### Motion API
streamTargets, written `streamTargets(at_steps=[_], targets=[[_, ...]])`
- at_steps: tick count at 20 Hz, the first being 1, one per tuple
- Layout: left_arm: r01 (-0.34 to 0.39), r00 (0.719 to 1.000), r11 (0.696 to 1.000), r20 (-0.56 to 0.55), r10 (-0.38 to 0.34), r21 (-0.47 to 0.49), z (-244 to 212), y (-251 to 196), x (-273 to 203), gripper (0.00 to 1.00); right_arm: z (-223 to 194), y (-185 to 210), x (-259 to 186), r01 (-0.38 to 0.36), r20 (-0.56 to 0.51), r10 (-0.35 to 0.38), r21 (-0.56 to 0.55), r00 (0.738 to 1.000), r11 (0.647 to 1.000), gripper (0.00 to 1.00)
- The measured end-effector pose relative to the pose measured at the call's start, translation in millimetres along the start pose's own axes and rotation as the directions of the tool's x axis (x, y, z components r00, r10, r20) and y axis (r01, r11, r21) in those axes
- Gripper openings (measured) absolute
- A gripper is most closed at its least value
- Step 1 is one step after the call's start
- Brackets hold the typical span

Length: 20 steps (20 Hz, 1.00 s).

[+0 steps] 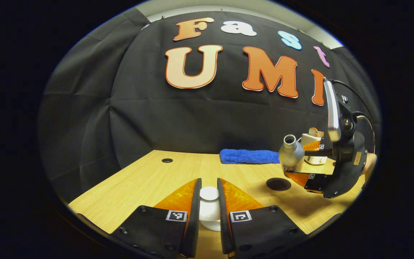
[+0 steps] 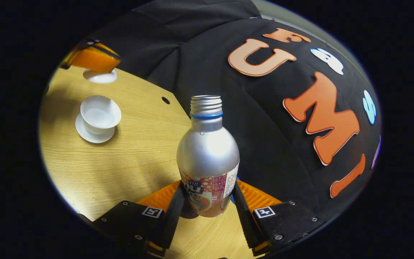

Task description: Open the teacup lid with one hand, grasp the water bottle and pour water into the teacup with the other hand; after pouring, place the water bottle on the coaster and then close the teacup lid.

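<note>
1. Left gripper view, far left: the wooden tabletop [image 1: 128, 183] runs back to the black cloth wall, with a small round hole [image 1: 167, 160] near the back edge.
2. Bottom centre: the left gripper [image 1: 209, 201] has both fingers pressed on the knob of the white teacup lid [image 1: 209, 208], pinching it.
3. Right of the lid: a dark round coaster [image 1: 278, 184] lies flat on the tabletop, nothing on it, and behind it a blue cloth [image 1: 249, 156] lies along the wall.
4. Further right of the lid: the right gripper [image 1: 302, 163] holds the silver water bottle [image 1: 291, 153] up off the tabletop, above and just right of the coaster; a white holder-like thing [image 1: 313, 144] sits behind the bottle, too hidden to identify.
5. Right gripper view, upper left: the lid [image 2: 100, 75] hangs lifted in the left gripper [image 2: 92, 59], and the open white teacup [image 2: 100, 113] sits on its saucer [image 2: 84, 135], just below the lid in this view.
6. Right of the teacup: the water bottle [image 2: 207, 158] stands upright and uncapped in the right gripper [image 2: 207, 205], both fingers clamped on its labelled lower body, well apart from the teacup.
</note>
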<state>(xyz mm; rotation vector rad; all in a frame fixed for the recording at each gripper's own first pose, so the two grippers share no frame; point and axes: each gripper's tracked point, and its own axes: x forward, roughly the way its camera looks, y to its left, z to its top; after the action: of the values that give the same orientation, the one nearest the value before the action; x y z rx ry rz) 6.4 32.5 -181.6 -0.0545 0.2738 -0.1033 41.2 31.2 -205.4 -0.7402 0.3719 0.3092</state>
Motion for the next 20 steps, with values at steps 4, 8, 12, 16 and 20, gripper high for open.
streamTargets(at_steps=[4,8,12,16,20], targets=[[0.015,1.0,1.0,-0.019,-0.015,0.002,-15.9,-11.7,16.6,0.29,-6.3,-10.7,-10.3,-0.029,0.015,0.026,0.16,1.0,0.987,0.8],[0.013,0.998,1.0,-0.065,-0.012,0.01,-33.9,-18.1,27.0,0.3,-10.0,-19.5,-15.8,-0.021,0.022,0.016,0.248,1.0,0.969,0.78],[0.01,0.995,1.0,-0.099,-0.006,0.03,-49.4,-22.1,32.3,0.3,-22.0,-23.1,-10.2,-0.029,0.012,0.026,0.345,1.0,0.938,0.78],[-0.001,0.993,1.0,-0.114,0.004,0.027,-56.1,-20.3,33.1,0.29,-24.0,-24.5,-10.0,-0.033,0.018,0.028,0.42,0.999,0.907,0.77],[0.004,0.994,1.0,-0.108,-0.001,0.028,-55.4,-20.1,33.1,0.29,-19.7,-28.9,-5.9,-0.033,0.027,0.023,0.476,0.999,0.879,0.78]])
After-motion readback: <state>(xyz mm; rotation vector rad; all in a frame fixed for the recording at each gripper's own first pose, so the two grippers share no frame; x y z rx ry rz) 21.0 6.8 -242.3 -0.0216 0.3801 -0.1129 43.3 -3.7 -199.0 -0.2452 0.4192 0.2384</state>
